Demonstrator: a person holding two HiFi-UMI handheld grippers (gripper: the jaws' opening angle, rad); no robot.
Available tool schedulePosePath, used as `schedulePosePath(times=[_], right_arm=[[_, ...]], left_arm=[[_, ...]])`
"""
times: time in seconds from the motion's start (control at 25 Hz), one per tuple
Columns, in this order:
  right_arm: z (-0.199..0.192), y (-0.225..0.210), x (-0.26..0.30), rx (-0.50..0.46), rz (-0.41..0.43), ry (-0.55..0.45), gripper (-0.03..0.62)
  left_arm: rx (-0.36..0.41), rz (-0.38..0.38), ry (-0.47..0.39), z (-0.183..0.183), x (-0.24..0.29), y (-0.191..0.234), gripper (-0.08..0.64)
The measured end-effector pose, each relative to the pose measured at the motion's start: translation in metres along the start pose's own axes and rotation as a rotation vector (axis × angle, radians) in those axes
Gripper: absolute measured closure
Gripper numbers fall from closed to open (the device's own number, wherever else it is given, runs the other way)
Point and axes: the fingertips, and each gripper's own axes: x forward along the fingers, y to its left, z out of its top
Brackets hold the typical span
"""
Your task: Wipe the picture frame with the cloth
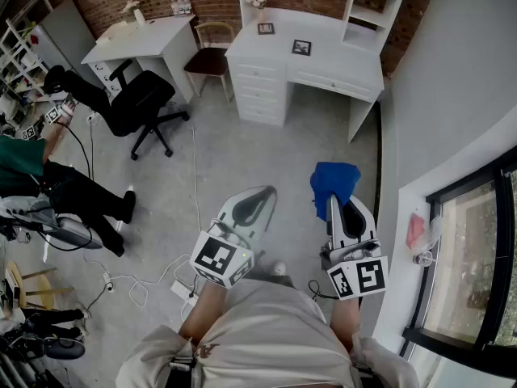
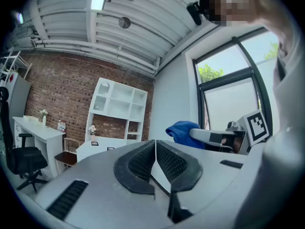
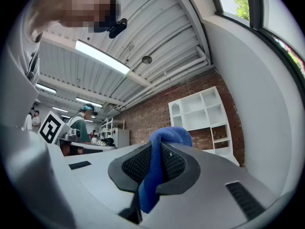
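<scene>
The right claw (image 1: 344, 206) (image 3: 155, 159) has its two jaws closed on a blue cloth (image 1: 334, 180) (image 3: 164, 137). The cloth is pinched between the black ribbed pads; one fold rises above the tips of the jaws and a strip hangs down between them. In the head view the cloth spreads out just beyond the tip of this claw. The left claw (image 1: 252, 200) (image 2: 155, 146) is just beside the right one, on its left, and the two do not touch. Its jaws are pressed together at the tips and nothing is between them. From the left claw the cloth (image 2: 183, 130) appears to the right, at the tip of the other claw. Both claws point forward, toward a white desk (image 1: 339, 63) which stands well ahead of them against a brick wall. Two small picture frames lie on this desk: one picture frame (image 1: 301, 48) straight ahead of the claws, and a second frame (image 1: 266, 29) a little to its left. Both frames are well apart from the claws and from the cloth. Far to the left of the left claw stands a black office chair (image 1: 141, 99), and farther left a seated person (image 1: 24, 164) is partly visible. To the right of the right claw there is a window (image 1: 472, 249) in the wall.
</scene>
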Motion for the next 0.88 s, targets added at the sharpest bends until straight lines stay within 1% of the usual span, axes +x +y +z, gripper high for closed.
schedulePosePath(times=[0.2, 0.28, 0.44, 0.68, 0.88], right_arm=[[0.004, -0.009, -0.003, -0.009, -0.002, -0.007, 0.561], [0.005, -0.014, -0.003, 0.006, -0.004, -0.007, 0.561], [0.002, -0.016, -0.001, 0.036, 0.017, -0.015, 0.56], [-0.004, -0.02, 0.008, -0.007, 0.018, 0.008, 0.56], [-0.015, -0.026, 0.03, -0.025, 0.026, 0.034, 0.56]], left_arm=[[-0.003, -0.002, -0.003, 0.0, 0.008, -0.007, 0.551], [0.0, -0.003, -0.005, 0.001, 0.012, -0.01, 0.551], [0.003, -0.001, -0.004, 0.0, 0.015, -0.01, 0.551], [0.018, 0.015, -0.015, 0.003, 0.025, -0.001, 0.551], [0.024, 0.028, -0.016, 0.004, 0.041, 0.019, 0.554]])
